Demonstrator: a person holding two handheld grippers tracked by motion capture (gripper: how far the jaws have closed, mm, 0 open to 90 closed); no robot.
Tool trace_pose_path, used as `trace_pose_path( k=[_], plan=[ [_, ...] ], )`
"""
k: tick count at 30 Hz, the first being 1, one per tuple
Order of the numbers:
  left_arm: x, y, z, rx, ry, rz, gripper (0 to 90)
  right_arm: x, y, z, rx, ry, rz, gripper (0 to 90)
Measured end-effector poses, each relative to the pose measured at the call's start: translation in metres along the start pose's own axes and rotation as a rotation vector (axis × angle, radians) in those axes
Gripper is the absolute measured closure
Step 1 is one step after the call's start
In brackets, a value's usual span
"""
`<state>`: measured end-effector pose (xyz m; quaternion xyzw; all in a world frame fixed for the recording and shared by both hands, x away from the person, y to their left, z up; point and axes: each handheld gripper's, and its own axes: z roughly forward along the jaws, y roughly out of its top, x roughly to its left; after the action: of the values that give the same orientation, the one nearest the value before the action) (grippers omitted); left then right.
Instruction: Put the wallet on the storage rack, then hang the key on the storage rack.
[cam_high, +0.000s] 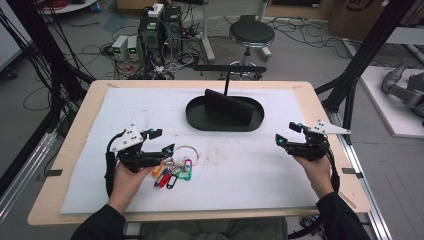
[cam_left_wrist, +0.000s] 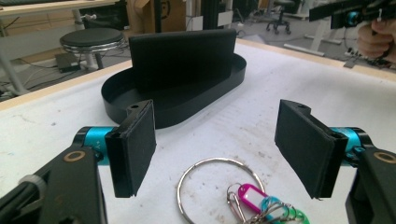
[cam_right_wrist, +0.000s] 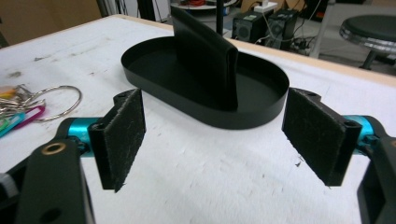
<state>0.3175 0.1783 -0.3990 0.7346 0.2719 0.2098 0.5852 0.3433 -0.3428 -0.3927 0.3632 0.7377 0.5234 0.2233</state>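
Note:
A metal key ring (cam_high: 186, 151) with several coloured tags (cam_high: 172, 175) lies on the white mat, left of centre. My left gripper (cam_high: 162, 141) hovers open right over the ring, one jaw on each side. In the left gripper view the ring (cam_left_wrist: 215, 186) and tags (cam_left_wrist: 264, 203) lie just below the open left gripper (cam_left_wrist: 219, 144). A black oval tray (cam_high: 197, 120) with an upright black block (cam_high: 227, 105) sits at the back centre. My right gripper (cam_high: 287, 133) is open and holds nothing, right of the tray. The right gripper view has the tray (cam_right_wrist: 210, 116) ahead of the open right gripper (cam_right_wrist: 219, 135) and the ring (cam_right_wrist: 58, 100) at the left.
The white mat (cam_high: 250, 170) covers most of the wooden table (cam_high: 75, 145). A round stool (cam_high: 251, 34), computer boxes (cam_high: 162, 27) and cables stand on the floor behind the table. Black frame posts (cam_high: 360, 60) rise at the right.

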Motion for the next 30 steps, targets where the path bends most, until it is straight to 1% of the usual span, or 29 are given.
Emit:
trace_pose_path(
  k=[1, 3, 4, 6, 9, 12, 15, 17, 18, 20, 22, 24, 27, 30],
  plan=[
    [0.001, 0.0, 0.001, 0.0, -0.002, -0.005, 28.4, -0.001, -0.002, -0.002, 0.005, 0.002, 0.003, 21.7],
    [0.002, 0.001, 0.005, 0.0, -0.002, -0.013, 25.8, -0.002, -0.005, -0.006, 0.005, -0.008, -0.008, 21.7],
    [0.002, 0.001, 0.006, -0.002, -0.007, -0.015, 25.5, -0.002, -0.007, -0.008, 0.008, -0.009, -0.002, 21.4],
    [0.002, 0.002, 0.009, -0.004, -0.006, -0.013, 24.4, -0.004, -0.009, -0.011, 0.007, -0.007, -0.007, 21.3],
    [0.002, 0.003, 0.012, -0.006, -0.001, -0.007, 24.2, -0.003, -0.011, -0.017, 0.006, -0.008, -0.003, 21.0],
    [0.001, 0.003, 0.014, -0.008, 0.012, -0.002, 24.1, -0.003, -0.013, -0.019, 0.005, -0.005, -0.003, 20.9],
    [0.001, 0.003, 0.014, 0.001, 0.023, -0.002, 24.1, -0.002, -0.014, -0.019, 0.012, -0.01, -0.009, 20.8],
    [0.001, 0.003, 0.014, 0.005, 0.033, 0.002, 24.1, -0.001, -0.014, -0.018, 0.018, -0.01, -0.027, 20.9],
    [0.001, 0.003, 0.013, 0.004, 0.031, 0.002, 24.1, 0.0, -0.014, -0.018, 0.022, -0.005, -0.036, 20.9],
    [0.001, 0.003, 0.013, 0.002, 0.043, 0.002, 24.1, 0.0, -0.014, -0.017, 0.023, -0.003, -0.041, 20.8],
    [0.002, 0.003, 0.013, 0.0, 0.043, -0.005, 23.2, 0.0, -0.014, -0.017, 0.024, -0.005, -0.04, 20.8],
    [0.002, 0.003, 0.013, 0.002, 0.04, -0.013, 23.2, 0.0, -0.015, -0.016, 0.025, -0.007, -0.052, 20.8],
    [0.002, 0.001, 0.013, -0.001, 0.034, -0.009, 23.2, -0.001, -0.015, -0.015, 0.03, -0.015, -0.046, 20.9],
    [0.003, 0.0, 0.013, 0.001, 0.032, -0.023, 23.2, -0.003, -0.015, -0.013, 0.029, -0.027, -0.051, 20.9]
  ],
)
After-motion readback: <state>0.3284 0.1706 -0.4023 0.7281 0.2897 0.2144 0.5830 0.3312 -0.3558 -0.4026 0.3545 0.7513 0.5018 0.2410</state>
